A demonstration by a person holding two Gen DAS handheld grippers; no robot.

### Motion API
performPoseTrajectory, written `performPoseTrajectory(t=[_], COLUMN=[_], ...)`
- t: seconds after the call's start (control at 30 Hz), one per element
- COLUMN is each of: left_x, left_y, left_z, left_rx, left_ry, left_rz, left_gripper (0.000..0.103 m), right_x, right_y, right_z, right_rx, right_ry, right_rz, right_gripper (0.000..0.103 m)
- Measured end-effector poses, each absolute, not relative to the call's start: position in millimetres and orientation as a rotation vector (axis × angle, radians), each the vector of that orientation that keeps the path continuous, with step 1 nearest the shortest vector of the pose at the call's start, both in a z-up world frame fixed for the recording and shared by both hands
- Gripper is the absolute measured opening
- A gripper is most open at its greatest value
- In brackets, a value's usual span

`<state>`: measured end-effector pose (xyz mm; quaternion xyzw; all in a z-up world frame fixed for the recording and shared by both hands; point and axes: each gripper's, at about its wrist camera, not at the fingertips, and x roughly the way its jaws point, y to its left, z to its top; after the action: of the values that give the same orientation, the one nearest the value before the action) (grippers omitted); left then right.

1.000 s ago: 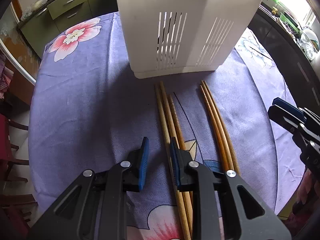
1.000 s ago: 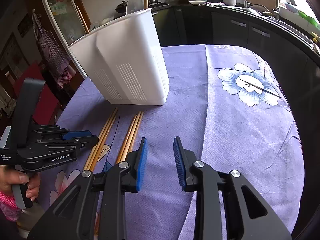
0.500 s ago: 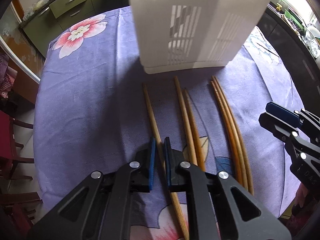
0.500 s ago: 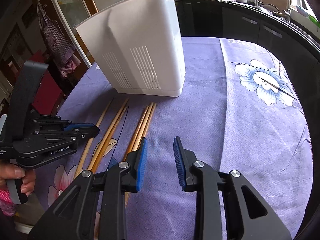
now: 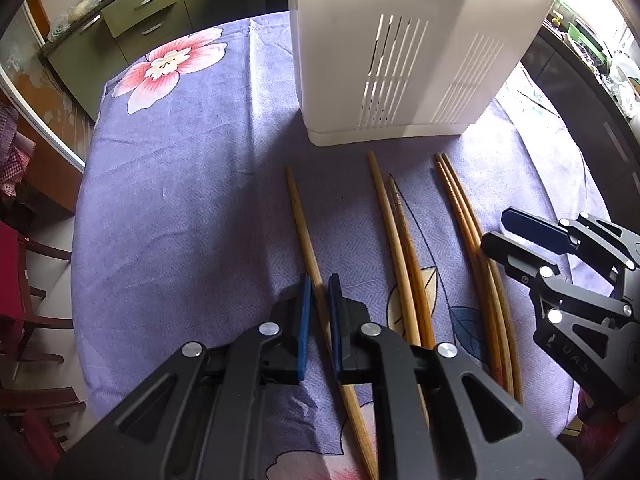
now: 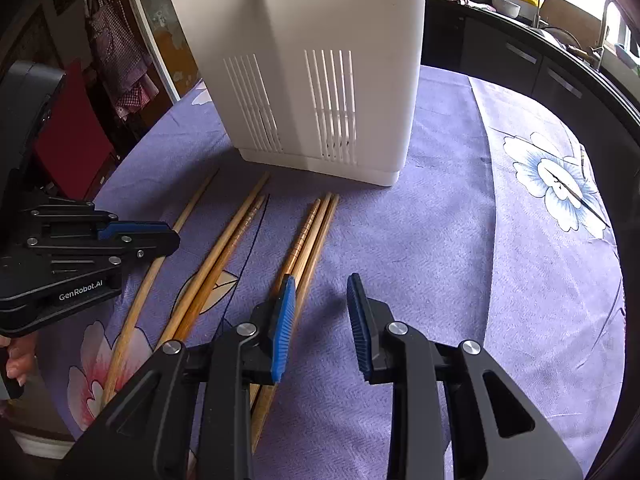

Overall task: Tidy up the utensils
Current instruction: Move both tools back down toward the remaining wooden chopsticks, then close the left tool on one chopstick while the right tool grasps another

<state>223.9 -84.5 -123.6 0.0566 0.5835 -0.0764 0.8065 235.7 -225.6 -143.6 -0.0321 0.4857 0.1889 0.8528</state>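
Several wooden chopsticks lie on the purple cloth in front of a white slotted utensil holder (image 5: 400, 40) (image 6: 312, 60). My left gripper (image 5: 319, 282) (image 6: 160, 236) is shut on the leftmost single chopstick (image 5: 300, 220) (image 6: 192, 208), gripping it about midway along. A pair of chopsticks (image 5: 396, 232) (image 6: 236, 236) lies to its right, and a bundle of three (image 5: 460, 208) (image 6: 316, 224) lies further right. My right gripper (image 6: 320, 286) (image 5: 516, 236) is open with only cloth between its pads; its left finger (image 6: 286, 300) hangs over the bundle.
The flowered tablecloth (image 6: 500, 240) covers a round table whose edge curves close on the left and right. Dark kitchen cabinets (image 6: 520, 52) stand behind, and red chairs (image 5: 16, 280) beside the table at left. A person's fingers (image 6: 16, 360) hold the left gripper's handle.
My left gripper has shut on the leftmost chopstick and drawn it left, away from the pair. The right gripper has come lower and closer to the bundle of three.
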Motion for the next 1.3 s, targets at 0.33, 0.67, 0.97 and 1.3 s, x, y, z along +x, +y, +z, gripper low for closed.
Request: performPoseTrajectory(t=[0.33,0.67,0.97,1.3], left_x=[223.8,224.6,224.6,224.3], left_y=[-83.6,-83.6,-83.6,-83.1], left_z=[-123.6,-123.5,-124.0,-123.7], left_rx=[0.112,0.115,0.111,0.112], left_ry=[1.25,1.253,1.253,1.252], left_rz=[-0.168,-0.172,-0.174,-0.177], left_gripper=[0.009,0.009,0.009,0.01], right_x=[233.1,233.5,234.7,233.1], right_y=[-229.7,-234.7,-233.0,-224.0], right_z=[-138.9,-137.1,-138.7,-137.8], right_rx=[-0.069,-0.07,-0.089,-0.109], right_ry=[1.016,1.026,1.03,1.038], right_rz=[0.385,0.367,0.337,0.368], right_gripper=[0.027,0.028,0.029,0.029])
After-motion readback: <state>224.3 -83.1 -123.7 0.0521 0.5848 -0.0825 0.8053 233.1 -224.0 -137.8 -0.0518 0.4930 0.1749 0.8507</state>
